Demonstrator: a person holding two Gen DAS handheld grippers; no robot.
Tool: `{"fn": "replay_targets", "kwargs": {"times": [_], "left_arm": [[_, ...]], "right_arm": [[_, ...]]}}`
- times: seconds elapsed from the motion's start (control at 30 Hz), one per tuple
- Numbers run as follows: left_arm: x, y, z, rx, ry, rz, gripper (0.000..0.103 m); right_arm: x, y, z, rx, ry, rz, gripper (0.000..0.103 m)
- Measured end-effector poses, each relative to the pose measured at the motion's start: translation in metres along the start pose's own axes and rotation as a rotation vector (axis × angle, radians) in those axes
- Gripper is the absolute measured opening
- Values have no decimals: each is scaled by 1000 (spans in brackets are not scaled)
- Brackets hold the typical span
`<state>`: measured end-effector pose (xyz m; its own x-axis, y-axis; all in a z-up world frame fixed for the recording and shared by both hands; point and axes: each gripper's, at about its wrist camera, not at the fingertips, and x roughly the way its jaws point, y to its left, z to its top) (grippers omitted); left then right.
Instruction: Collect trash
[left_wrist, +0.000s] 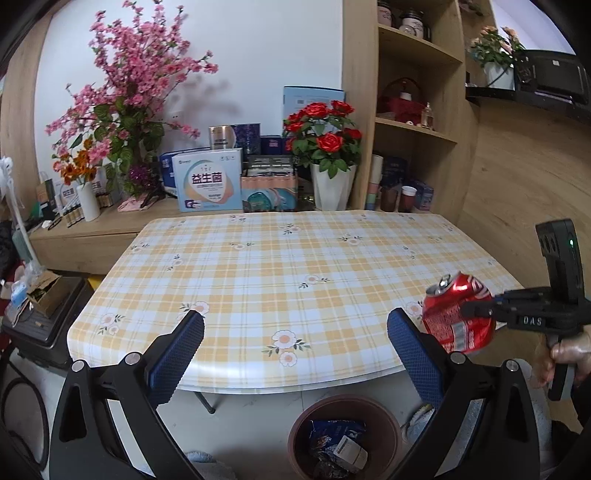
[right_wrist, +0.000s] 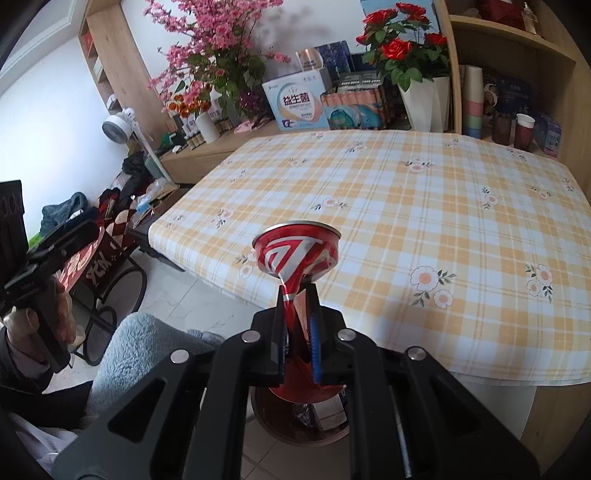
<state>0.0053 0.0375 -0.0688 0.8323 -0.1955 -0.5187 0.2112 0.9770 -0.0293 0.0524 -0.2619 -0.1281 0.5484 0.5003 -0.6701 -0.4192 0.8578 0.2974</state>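
Two tongs: right tongs (right_wrist: 297, 314) pinch a crushed red soda can (right_wrist: 295, 254) above the brown bin (left_wrist: 345, 435) — left tongs (left_wrist: 295, 354) gape empty over the table (left_wrist: 258, 280) edge.

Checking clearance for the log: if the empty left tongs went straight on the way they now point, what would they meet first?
Probably the checked tablecloth: the open left tongs aim over its near edge, where nothing stands. The crushed red can sits off to the side. Depth is unclear.

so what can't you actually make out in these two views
- Bin contents: left wrist view, the bottom edge cuts them off; right wrist view, the right gripper and crushed can cover the bin.
- Left gripper fingers: outside the right wrist view's left edge.
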Motion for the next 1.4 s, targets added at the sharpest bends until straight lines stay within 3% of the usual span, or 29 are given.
{"fn": "replay_targets", "kwargs": {"times": [0.57, 0.63, 0.77, 0.87, 0.93, 0.97, 1.03, 1.4], "left_arm": [[-2, 19, -7, -71, 13, 12, 97], [-1, 19, -8, -76, 14, 16, 97], [0, 23, -8, -103, 15, 16, 97], [0, 25, -8, -104, 15, 24, 97], [0, 26, -9, -101, 19, 45, 97], [0, 27, -9, -103, 20, 55, 97], [-1, 27, -8, -106, 17, 63, 97], [-10, 11, 12, -19, -19, 129, 97]], "right_arm": [[32, 18, -18, -27, 137, 32, 17], [35, 19, -20, -28, 146, 33, 29], [37, 23, -22, -42, 145, 29, 41], [33, 23, -19, -46, 119, -7, 63], [26, 22, -16, -55, 68, -40, 88], [20, 21, -14, -60, 30, -63, 95], [9, 20, -10, -68, -34, -98, 97], [-25, 10, 12, -23, -145, -278, 97]]}}
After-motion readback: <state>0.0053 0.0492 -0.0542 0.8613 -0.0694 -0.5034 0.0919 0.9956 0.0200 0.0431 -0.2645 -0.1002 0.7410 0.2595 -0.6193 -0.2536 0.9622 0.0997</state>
